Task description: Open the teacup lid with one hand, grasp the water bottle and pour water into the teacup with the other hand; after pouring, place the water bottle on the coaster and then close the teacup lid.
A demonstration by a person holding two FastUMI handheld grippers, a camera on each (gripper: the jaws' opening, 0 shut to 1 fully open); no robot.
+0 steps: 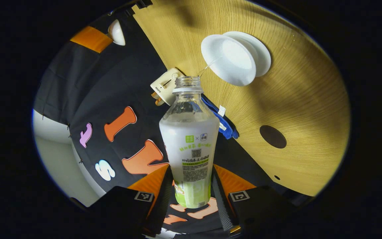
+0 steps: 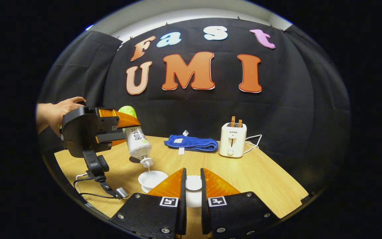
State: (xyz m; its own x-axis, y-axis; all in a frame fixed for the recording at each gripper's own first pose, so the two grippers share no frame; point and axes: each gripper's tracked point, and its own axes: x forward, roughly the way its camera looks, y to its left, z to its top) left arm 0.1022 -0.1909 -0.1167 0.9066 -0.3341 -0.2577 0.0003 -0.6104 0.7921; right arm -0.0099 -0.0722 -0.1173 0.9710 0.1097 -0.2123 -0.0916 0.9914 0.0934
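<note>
The left tongs (image 1: 191, 196) are clamped on the lower body of the water bottle (image 1: 189, 146), which fills the middle of the left gripper view, neck tipped down toward the teacup (image 1: 232, 61) at the upper right, and a thin stream runs from the open mouth into the cup. In the right gripper view the same left tongs (image 2: 119, 127) sit at the left of the frame with a hand (image 2: 56, 111) behind them, the bottle (image 2: 137, 141) tilted mouth-down just above the cup (image 2: 151, 180). The right tongs (image 2: 193, 196), at the bottom of that view, are closed on the white teacup lid (image 2: 193, 187), held off to the cup's right. To pour well, I would keep the mouth over the cup's middle, tilt slowly so the stream stays thin, and stop before the rim; the lid should stay clear of the stream. The dark round coaster (image 1: 273, 136) lies on the desk (image 1: 310, 99) at the right of the left gripper view, apart from the cup. Beyond are a blue towel (image 2: 191, 143) and a toaster (image 2: 232, 139). The bottle's label print is too small to read.
</note>
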